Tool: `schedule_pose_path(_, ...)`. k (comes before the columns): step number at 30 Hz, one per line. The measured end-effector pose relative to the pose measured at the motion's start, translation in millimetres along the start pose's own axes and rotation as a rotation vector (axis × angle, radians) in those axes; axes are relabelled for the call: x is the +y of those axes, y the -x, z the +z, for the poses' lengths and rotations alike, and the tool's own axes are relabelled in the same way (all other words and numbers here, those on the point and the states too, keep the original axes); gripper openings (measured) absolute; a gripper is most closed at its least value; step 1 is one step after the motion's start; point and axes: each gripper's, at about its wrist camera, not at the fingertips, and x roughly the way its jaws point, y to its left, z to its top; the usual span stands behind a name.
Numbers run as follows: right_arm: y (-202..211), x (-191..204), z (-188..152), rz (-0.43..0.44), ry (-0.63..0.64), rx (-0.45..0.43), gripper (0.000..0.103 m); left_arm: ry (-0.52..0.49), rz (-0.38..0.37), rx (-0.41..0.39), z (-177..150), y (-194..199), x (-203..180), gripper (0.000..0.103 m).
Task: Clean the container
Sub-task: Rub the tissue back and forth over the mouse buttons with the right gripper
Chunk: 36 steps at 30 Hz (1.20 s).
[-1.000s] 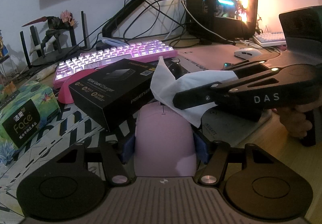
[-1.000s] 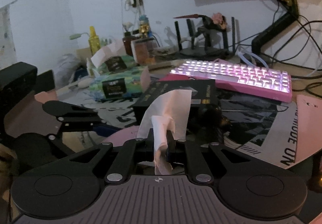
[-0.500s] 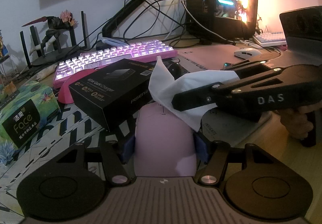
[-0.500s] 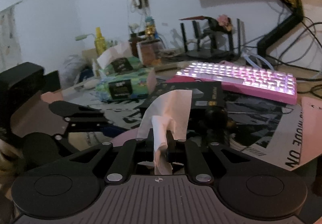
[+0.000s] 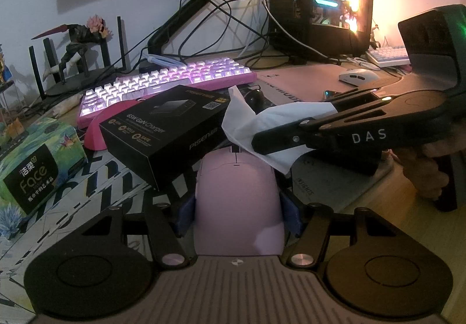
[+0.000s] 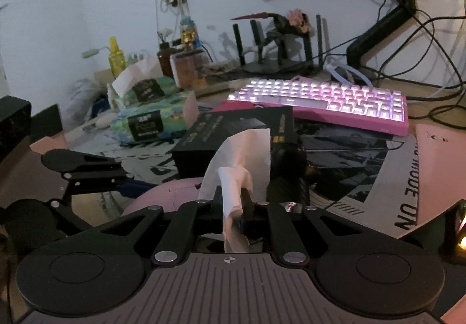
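Note:
A pale pink mouse-shaped object (image 5: 237, 193) sits between the blue pads (image 5: 186, 214) of my left gripper (image 5: 237, 207), which is shut on its sides. My right gripper (image 5: 259, 143) reaches in from the right and is shut on a white tissue (image 5: 247, 123). The tissue hangs over the front end of the pink object. In the right wrist view the tissue (image 6: 241, 155) stands up from the closed right gripper (image 6: 233, 201). There the pink object (image 6: 163, 196) shows low on the left, with the left gripper (image 6: 137, 184) beside it.
A black charger box (image 5: 169, 126) lies just ahead of the pink object, with a lit pink keyboard (image 5: 163, 82) behind it. A green tissue pack (image 5: 32, 166) is at the left. A glowing computer case (image 5: 320, 1), cables and a white mouse (image 5: 356, 76) stand at the back right.
The right wrist view wobbles slightly. Both grips and the left gripper's place look the same.

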Motion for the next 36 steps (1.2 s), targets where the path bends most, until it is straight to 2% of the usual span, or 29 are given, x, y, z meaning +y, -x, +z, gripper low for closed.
schedule_pose_path(6, 0.2, 2.3, -0.6, 0.006, 0.019, -0.001, 0.012, 0.0, 0.0, 0.0, -0.1, 0.2, -0.1, 0.061)
schedule_pose_path(27, 6.1, 15.2, 1.0, 0.109, 0.1, -0.019, 0.012, 0.001, -0.001, 0.0, -0.3, 0.1, 0.2, 0.061)
schedule_pose_path(36, 2.4, 10.0, 1.6, 0.082, 0.07, -0.007, 0.012, 0.002, -0.001, 0.0, -0.4, 0.1, 0.5, 0.061)
